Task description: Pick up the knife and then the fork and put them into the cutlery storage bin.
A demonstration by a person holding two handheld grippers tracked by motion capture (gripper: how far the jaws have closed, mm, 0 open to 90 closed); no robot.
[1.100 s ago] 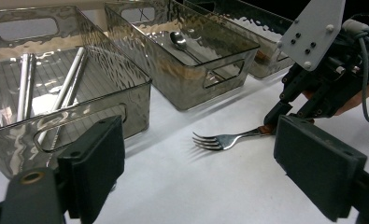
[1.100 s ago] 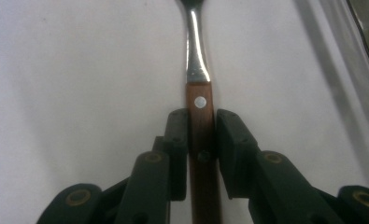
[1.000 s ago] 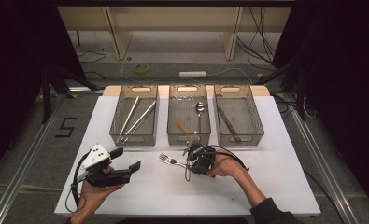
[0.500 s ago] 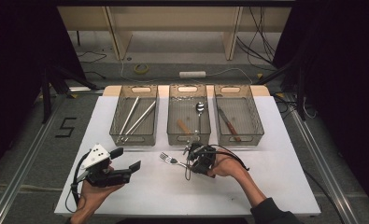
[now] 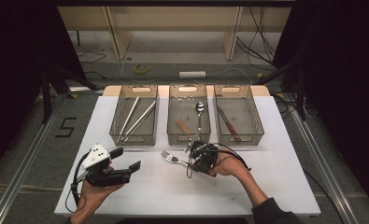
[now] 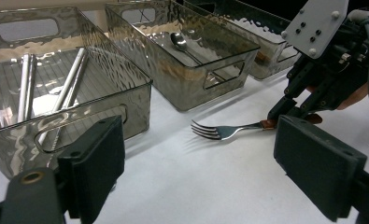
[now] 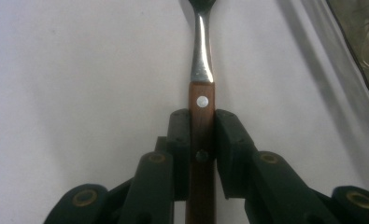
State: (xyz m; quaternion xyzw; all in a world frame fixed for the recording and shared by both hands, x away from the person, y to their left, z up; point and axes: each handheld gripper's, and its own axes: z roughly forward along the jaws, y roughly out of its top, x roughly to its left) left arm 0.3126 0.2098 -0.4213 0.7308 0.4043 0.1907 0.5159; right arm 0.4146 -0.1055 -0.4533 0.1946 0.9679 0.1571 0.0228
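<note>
A fork (image 5: 171, 158) with a wooden handle lies flat at the white table's middle, tines pointing left. Whether it rests on the surface or hangs just above it I cannot tell. My right gripper (image 5: 192, 161) is shut on that handle. In the right gripper view both pads squeeze the brown handle of the fork (image 7: 202, 60) at the gripper (image 7: 202, 128), just behind its first rivet. The left gripper view shows the fork (image 6: 219, 131) and the right gripper (image 6: 279, 117) from the side. My left gripper (image 5: 126, 159) hovers at the front left, open and holding nothing, its wide jaws of the left gripper (image 6: 198, 163) aimed at the fork.
Three clear grey trays stand in a row at the back. The left tray (image 5: 118, 135) holds two metal rods (image 5: 134, 116), the middle tray (image 5: 173, 138) a spoon (image 5: 200, 109) and a wooden-handled piece, the right tray (image 5: 258, 126) a knife (image 5: 228, 122). Cables lie on the floor beyond.
</note>
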